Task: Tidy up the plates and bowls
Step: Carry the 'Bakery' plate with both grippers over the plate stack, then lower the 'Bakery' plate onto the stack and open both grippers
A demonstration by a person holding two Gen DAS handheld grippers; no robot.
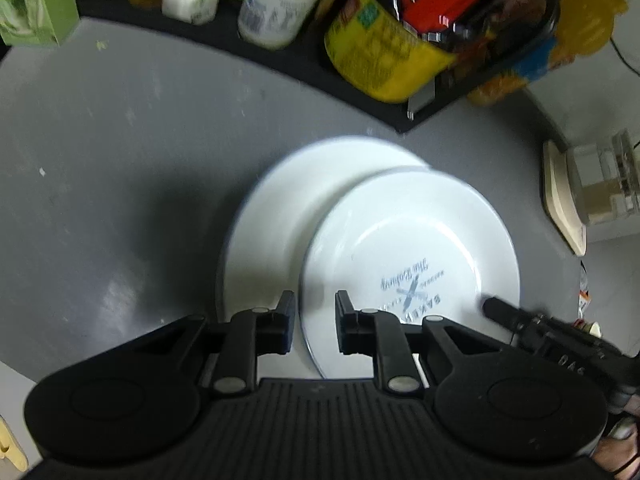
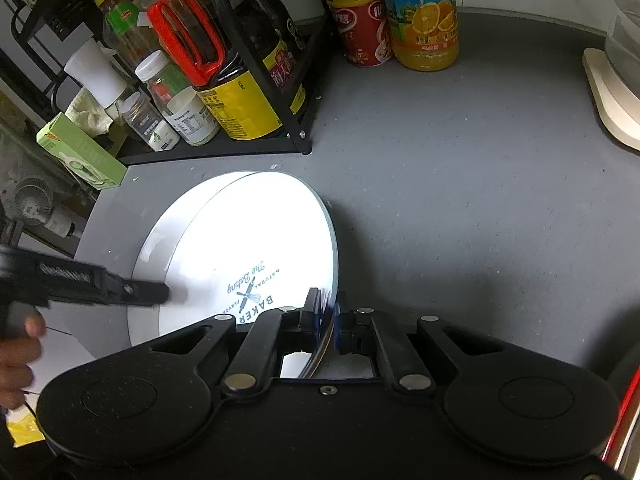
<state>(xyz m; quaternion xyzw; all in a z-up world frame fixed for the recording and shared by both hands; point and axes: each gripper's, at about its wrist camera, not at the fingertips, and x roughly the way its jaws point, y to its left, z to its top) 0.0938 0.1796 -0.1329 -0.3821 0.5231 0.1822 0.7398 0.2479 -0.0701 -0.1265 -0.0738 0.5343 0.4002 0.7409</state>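
Observation:
Two white plates lie overlapped on the grey counter (image 1: 100, 160). The upper plate (image 1: 400, 240) carries a blue "Bakery" print and covers the right part of the plain lower plate (image 1: 280, 200). My left gripper (image 1: 315, 312) is open, its fingers straddling the printed plate's near-left rim. My right gripper (image 2: 329, 312) is shut on the printed plate (image 2: 260, 232) at its right rim, and one of its fingers (image 1: 496, 308) shows on the plate's right side. The lower plate (image 2: 152, 236) peeks out on the left, where the left gripper (image 2: 160, 292) reaches in, held by a hand (image 2: 16, 352).
A black rack (image 2: 280, 120) with sauce bottles and jars stands behind the plates. Red cans (image 2: 360, 36) and an orange juice bottle (image 2: 424, 20) sit beside it. A green box (image 2: 80, 156) is at the left, a cream appliance base (image 2: 612, 96) at the right.

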